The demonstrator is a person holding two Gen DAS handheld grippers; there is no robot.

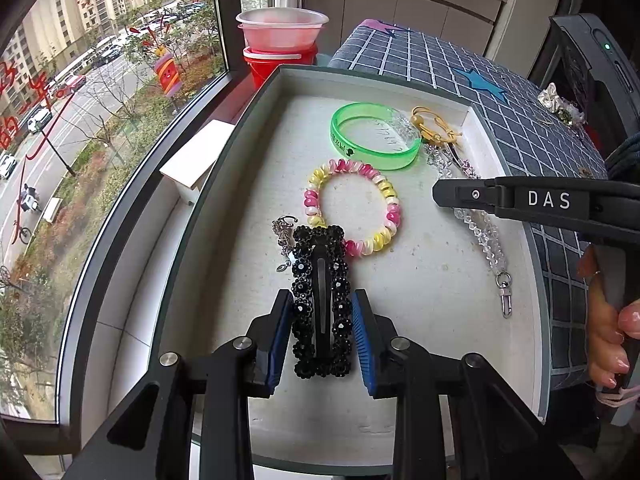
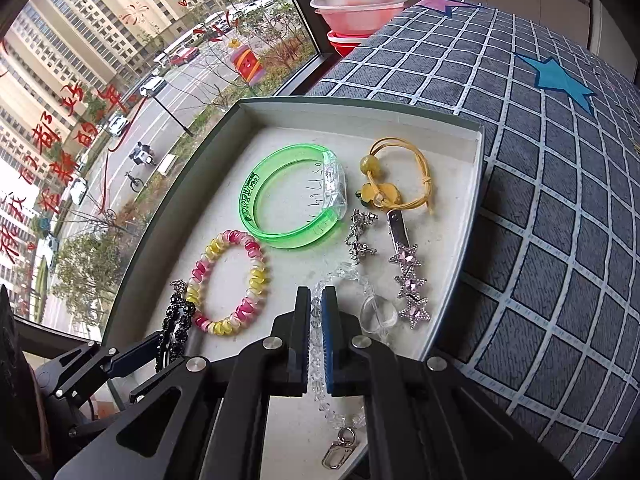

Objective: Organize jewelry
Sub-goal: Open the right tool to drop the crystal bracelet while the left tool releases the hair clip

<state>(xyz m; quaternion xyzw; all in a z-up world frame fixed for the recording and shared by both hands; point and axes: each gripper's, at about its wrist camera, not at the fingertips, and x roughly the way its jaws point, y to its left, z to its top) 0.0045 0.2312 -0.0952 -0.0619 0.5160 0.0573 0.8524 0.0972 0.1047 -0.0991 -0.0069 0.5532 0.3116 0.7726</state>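
Note:
A shallow grey-rimmed tray (image 1: 256, 92) (image 2: 476, 148) holds jewelry. My left gripper (image 1: 322, 300) is closed around a black beaded hair clip (image 1: 320, 300), low over the tray floor near its left wall; the clip also shows in the right wrist view (image 2: 176, 324). My right gripper (image 2: 316, 300) is shut on a clear crystal bead chain (image 2: 320, 396) with a metal clasp (image 2: 338, 450); the chain also shows in the left wrist view (image 1: 486, 236). A pink-yellow spiral bracelet (image 1: 354, 208) (image 2: 228, 284) and a green bangle (image 1: 376, 136) (image 2: 292, 196) lie in the tray.
A yellow cord bracelet (image 2: 400, 176), a silver charm (image 2: 360, 236) and a pink star hair clip (image 2: 408, 276) lie at the tray's right. The tray sits on a grey checked cloth (image 2: 560, 200). Stacked bowls (image 1: 280, 32) stand behind. A window (image 1: 80, 120) runs along the left.

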